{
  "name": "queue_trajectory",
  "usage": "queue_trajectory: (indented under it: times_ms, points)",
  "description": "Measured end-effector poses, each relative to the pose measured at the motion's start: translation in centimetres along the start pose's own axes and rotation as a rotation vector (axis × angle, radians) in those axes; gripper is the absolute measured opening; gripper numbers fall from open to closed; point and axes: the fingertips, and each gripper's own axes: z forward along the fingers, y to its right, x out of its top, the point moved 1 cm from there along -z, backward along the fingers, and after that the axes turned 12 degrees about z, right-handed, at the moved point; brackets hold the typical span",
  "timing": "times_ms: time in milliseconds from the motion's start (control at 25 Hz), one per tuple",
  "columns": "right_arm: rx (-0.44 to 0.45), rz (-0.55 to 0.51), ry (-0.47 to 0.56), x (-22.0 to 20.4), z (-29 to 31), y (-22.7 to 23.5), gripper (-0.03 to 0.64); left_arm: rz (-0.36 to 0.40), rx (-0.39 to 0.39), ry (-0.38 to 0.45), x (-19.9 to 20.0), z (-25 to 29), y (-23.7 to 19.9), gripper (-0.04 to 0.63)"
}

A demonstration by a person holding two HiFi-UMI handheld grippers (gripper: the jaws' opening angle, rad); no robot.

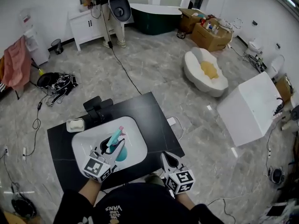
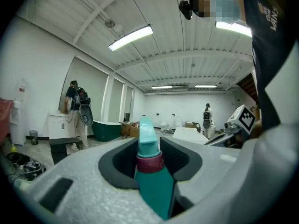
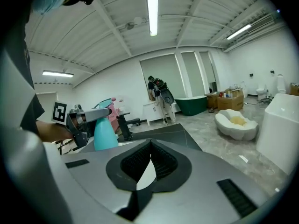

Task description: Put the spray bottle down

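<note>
Spray bottle [image 1: 116, 143]: teal with a dark red collar, upright, over the middle of the white basin [image 1: 136, 133]. We cannot tell whether its base touches the basin floor.
Left gripper [image 1: 119, 146]: jaws partway closed, with the pads pressing on the bottle's neck and shoulder from both sides — a firm hold.
Right gripper [image 1: 167, 158]: to the right of the basin, at the near edge of the black table [image 1: 152, 110]. Its jaw tips are together, with nothing between them.
Step in hand: we judge that the bottle is on its way to a resting place and has not yet been let go.
Next move: we would lower the bottle upright onto a flat spot, either inside the basin or on the table just beside it. Once the base bears its weight, we would spread the left jaws and draw back — without tipping the bottle.
</note>
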Motion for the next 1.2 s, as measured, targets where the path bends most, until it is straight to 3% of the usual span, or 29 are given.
queue_trajectory:
  times_ms: [200,560,920,1200]
  points:
    - [0.111,-0.057,-0.031,2.5,3.5,1.8,0.005,0.015,0.119,0.011,0.7,2.7,-2.1,0.146]
    - [0.213,-0.082,-0.094,4.3,7.0,4.8,0.005,0.052,0.255,0.054,2.0,8.7,-4.0,0.146]
    - [0.208,-0.087,-0.143,5.3,7.9,9.1,0.005,0.053,0.327,0.05,0.4,15.7,-6.8,0.146]
    - [0.186,-0.078,-0.156,5.5,7.6,12.1,0.005,0.113,0.319,0.061,-0.9,21.5,-7.5,0.146]
